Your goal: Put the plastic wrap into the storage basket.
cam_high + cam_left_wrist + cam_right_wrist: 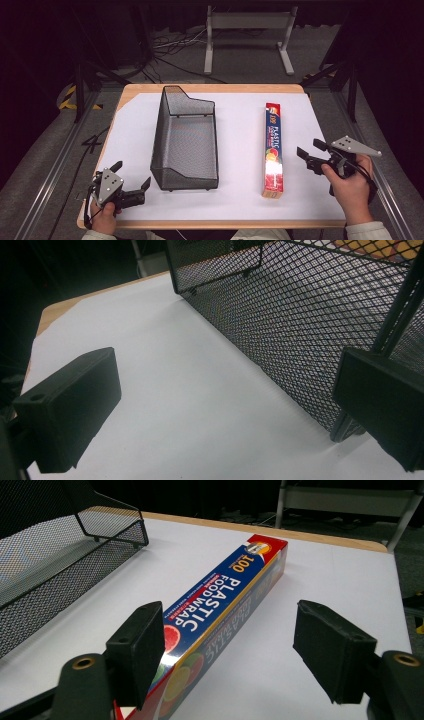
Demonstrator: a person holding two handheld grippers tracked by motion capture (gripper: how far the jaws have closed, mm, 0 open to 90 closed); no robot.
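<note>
Right gripper [306, 150], fingers open, just right of the food wrap box [273, 149]; left gripper [132, 175], fingers open.

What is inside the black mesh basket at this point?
Nothing shows inside the mesh basket: the high view looks through to its bare mesh floor. The plastic wrap box lies outside, to its right. The strip behind the near wall is hidden.

Mesh basket [185, 140], food wrap box [273, 150], open right gripper [311, 155] beside box

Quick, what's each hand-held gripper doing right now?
Left hand-held gripper: open, holding nothing.
Right hand-held gripper: open, holding nothing.
</note>
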